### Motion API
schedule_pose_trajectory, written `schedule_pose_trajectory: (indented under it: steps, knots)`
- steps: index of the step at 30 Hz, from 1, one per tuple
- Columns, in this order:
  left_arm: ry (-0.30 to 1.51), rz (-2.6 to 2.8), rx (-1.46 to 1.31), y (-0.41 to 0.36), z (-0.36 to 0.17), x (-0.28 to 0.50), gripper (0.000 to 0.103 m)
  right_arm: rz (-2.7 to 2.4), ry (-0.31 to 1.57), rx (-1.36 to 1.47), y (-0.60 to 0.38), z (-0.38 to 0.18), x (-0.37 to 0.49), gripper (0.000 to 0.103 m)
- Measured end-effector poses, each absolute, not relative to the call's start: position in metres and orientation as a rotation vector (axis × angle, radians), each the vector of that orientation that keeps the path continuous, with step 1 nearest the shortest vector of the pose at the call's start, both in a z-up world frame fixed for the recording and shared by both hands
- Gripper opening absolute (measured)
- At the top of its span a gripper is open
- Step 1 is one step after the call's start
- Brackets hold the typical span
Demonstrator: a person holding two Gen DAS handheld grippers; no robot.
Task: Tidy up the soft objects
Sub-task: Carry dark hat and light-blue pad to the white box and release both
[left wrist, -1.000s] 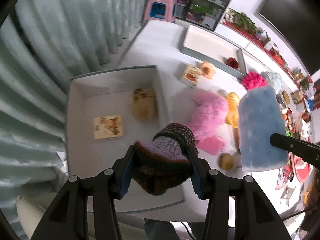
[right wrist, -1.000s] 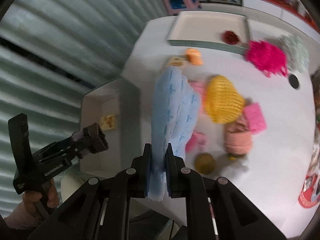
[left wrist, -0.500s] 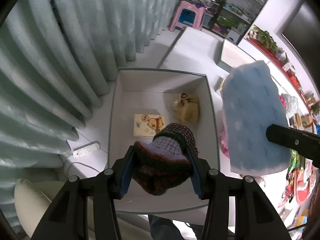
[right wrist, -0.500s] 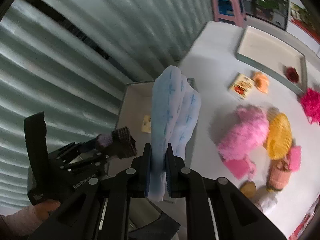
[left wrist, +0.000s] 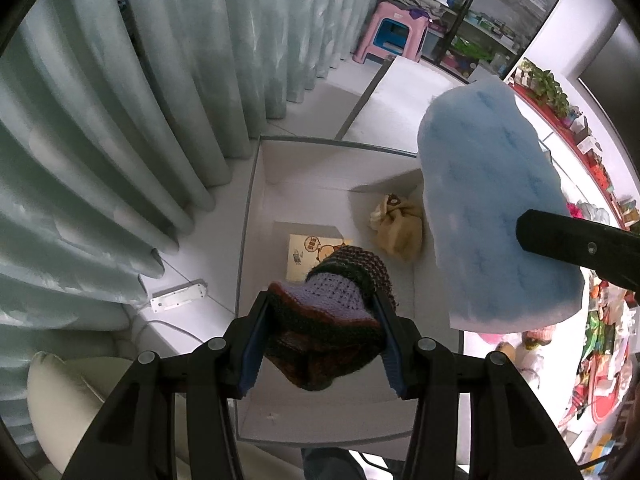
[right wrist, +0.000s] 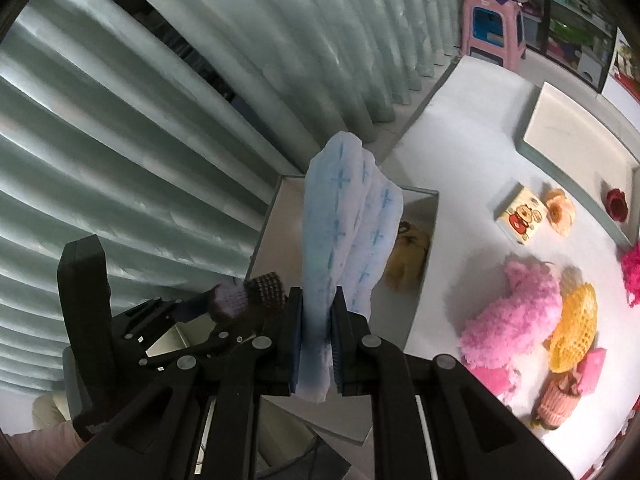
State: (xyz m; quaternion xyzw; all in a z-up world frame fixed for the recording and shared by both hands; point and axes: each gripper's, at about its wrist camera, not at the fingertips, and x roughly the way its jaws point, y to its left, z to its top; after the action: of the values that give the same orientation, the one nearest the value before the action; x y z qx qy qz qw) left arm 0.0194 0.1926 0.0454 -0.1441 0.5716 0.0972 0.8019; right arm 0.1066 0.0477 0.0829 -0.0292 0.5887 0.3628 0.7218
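Observation:
My left gripper [left wrist: 322,340] is shut on a dark striped knitted piece [left wrist: 328,320] with a lilac patch, held above the white box [left wrist: 256,184]. It also shows in the right wrist view [right wrist: 244,294]. My right gripper [right wrist: 316,332] is shut on a folded light-blue cloth [right wrist: 344,232], held upright over the box's right side [right wrist: 424,264]; the cloth [left wrist: 488,216] fills the right of the left wrist view. Inside the box lie a tan soft toy [left wrist: 398,224] and a small picture card [left wrist: 310,250].
On the white table [right wrist: 460,160] lie a fluffy pink toy [right wrist: 512,316], a yellow net piece [right wrist: 572,328], a picture box [right wrist: 520,218], an orange flower [right wrist: 560,210] and a shallow tray [right wrist: 576,136]. Curtains [left wrist: 120,120] hang left. A power strip [left wrist: 178,298] lies on the floor.
Both grippers have moved left from over the table to above the white box, still holding their items. The blue cloth now hangs over the box's right side.

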Motion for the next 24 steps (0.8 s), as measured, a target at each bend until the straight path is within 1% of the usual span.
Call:
schedule_pose_trajectory:
  steps: [24]
  knots:
    - [1.277,0.211,-0.288,0.192,0.02,0.042,0.051,0.772,1.353,-0.143,0.074,0.058,0.123,0.014]
